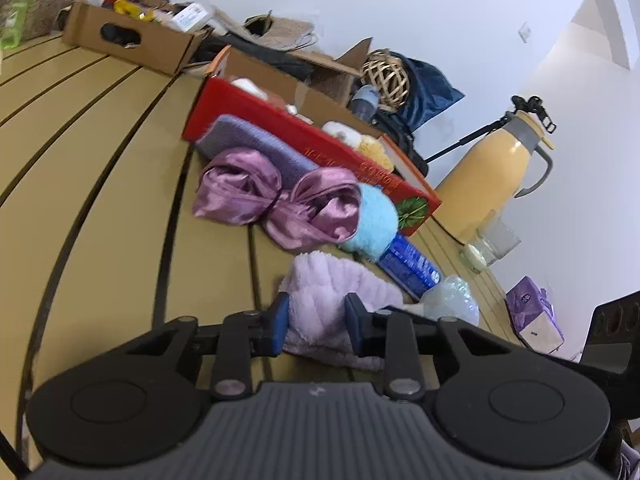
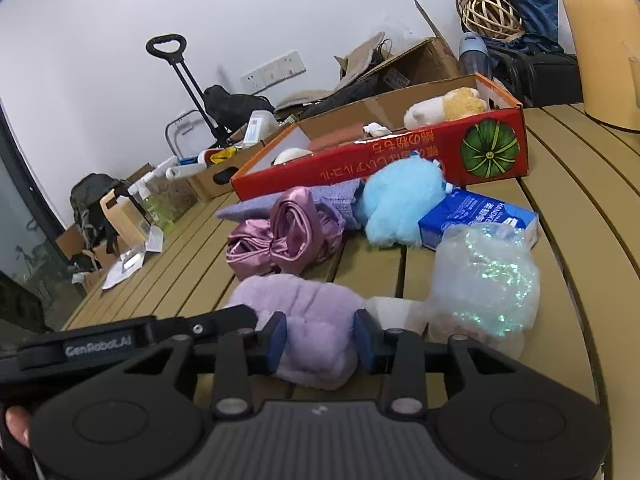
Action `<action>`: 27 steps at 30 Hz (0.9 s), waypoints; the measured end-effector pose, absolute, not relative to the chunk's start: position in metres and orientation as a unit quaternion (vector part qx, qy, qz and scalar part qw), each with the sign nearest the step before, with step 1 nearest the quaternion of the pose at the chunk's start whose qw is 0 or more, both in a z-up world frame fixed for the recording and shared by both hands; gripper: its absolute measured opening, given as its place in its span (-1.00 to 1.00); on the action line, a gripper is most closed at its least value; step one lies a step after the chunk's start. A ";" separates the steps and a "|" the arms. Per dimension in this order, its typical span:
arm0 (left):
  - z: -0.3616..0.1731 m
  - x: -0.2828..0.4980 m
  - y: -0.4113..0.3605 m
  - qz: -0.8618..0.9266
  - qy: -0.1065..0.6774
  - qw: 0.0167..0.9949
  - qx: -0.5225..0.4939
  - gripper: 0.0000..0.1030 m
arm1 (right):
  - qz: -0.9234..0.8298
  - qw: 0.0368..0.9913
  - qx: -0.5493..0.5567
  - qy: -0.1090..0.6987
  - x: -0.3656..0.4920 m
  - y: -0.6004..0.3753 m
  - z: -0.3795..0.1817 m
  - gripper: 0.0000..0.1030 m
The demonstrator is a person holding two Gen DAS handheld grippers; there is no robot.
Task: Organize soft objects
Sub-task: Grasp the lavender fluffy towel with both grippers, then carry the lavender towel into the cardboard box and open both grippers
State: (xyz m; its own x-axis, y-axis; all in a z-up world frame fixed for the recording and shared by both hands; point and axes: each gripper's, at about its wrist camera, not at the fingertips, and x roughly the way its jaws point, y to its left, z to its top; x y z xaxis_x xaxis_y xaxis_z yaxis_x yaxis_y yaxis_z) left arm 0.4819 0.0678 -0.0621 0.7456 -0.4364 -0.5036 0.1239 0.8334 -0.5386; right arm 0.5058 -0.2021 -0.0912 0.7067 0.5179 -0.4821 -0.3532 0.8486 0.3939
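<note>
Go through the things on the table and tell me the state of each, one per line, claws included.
Fluffy lilac cloth: bunched on the table, between both claws.
Left claw: pads pressing the cloth.
Right claw: pads against the cloth.
Red box: open, soft toys inside.
Pink satin bow: loose on the table.
Blue fluffy ball: outside the box.
Tissue pack: lying flat.
</note>
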 end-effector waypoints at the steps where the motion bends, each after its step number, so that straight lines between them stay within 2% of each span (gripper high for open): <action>1: -0.061 0.480 0.068 -0.156 0.320 0.902 -0.243 -0.44 | 0.238 0.913 0.141 0.299 0.506 -0.201 -0.092 -0.31; 2: -0.061 0.478 0.068 -0.156 0.318 0.904 -0.239 -0.44 | 0.237 0.914 0.139 0.299 0.506 -0.200 -0.093 -0.33; 3: -0.060 0.478 0.068 -0.155 0.318 0.905 -0.237 -0.46 | 0.236 0.914 0.136 0.300 0.506 -0.198 -0.094 -0.49; 6: -0.057 0.475 0.066 -0.154 0.318 0.905 -0.238 -0.48 | 0.234 0.917 0.134 0.294 0.503 -0.196 -0.092 -0.63; 17: -0.016 0.460 0.059 -0.170 0.272 0.920 -0.224 -0.48 | 0.255 0.927 0.137 0.240 0.481 -0.207 -0.054 -0.67; 23: 0.043 0.536 0.037 -0.202 0.235 0.921 -0.237 -0.48 | 0.255 0.939 0.143 0.183 0.540 -0.243 0.011 -0.67; 27: 0.054 0.623 0.005 -0.208 0.260 0.912 -0.240 -0.48 | 0.222 0.944 0.131 0.204 0.618 -0.261 0.033 -0.67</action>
